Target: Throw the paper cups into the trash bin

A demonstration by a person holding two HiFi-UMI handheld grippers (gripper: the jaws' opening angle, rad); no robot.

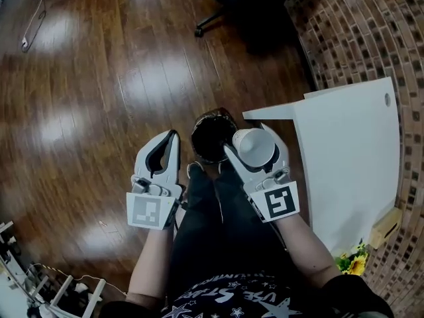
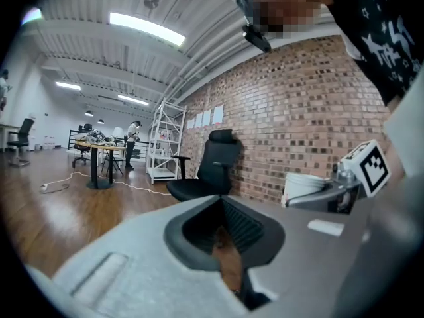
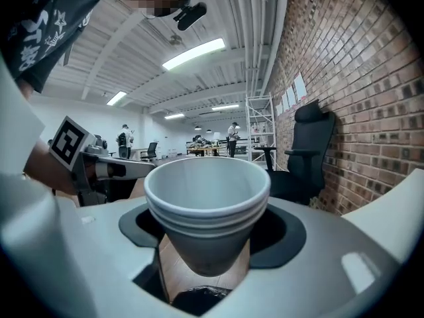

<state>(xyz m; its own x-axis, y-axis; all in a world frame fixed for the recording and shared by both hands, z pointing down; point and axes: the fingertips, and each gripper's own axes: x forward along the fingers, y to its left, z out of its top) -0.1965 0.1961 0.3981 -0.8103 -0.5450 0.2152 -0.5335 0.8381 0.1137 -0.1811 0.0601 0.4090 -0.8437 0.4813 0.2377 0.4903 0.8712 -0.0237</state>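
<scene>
The right gripper has its jaws clamped wide on a nested stack of paper cups, mouth up, above the right edge of the dark trash bin on the floor. The left gripper has its jaws together on nothing. For a clean drop, I would centre the stack over the bin's mouth before parting the jaws.

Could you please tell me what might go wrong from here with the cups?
The right gripper holds the stack of nested white paper cups toward the right edge of the round black trash bin, not squarely over it; released here, they might clip the rim and land on the brown wooden floor. The nested cups could also separate midair.
</scene>
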